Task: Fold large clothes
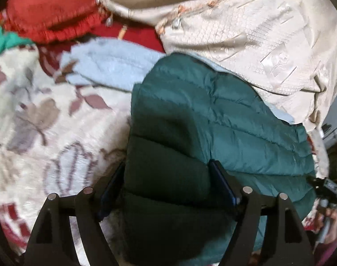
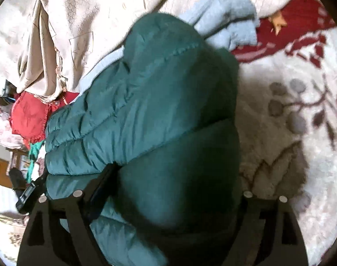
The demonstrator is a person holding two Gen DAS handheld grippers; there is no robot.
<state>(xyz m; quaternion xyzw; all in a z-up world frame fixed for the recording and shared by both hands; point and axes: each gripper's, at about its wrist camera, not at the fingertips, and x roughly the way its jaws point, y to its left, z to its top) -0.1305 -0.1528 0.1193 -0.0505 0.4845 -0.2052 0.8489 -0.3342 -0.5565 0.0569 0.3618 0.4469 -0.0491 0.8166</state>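
Note:
A dark green quilted puffer jacket [image 1: 212,119] lies bunched on a floral blanket. My left gripper [image 1: 166,168] is shut on a thick fold of the jacket, with one finger on each side of it. The same jacket [image 2: 146,93] fills the right wrist view. My right gripper [image 2: 175,173] is shut on another padded fold of it; its right finger is hidden behind the fabric. In the right wrist view the other gripper [image 2: 28,195] shows at the jacket's left edge.
A white blanket with red and grey leaves [image 1: 46,122] covers the bed, also in the right wrist view [image 2: 290,122]. A beige garment [image 1: 246,33] lies behind the jacket. A light blue fleece [image 1: 110,64] lies under it. A red cushion [image 1: 50,11] sits at the far left.

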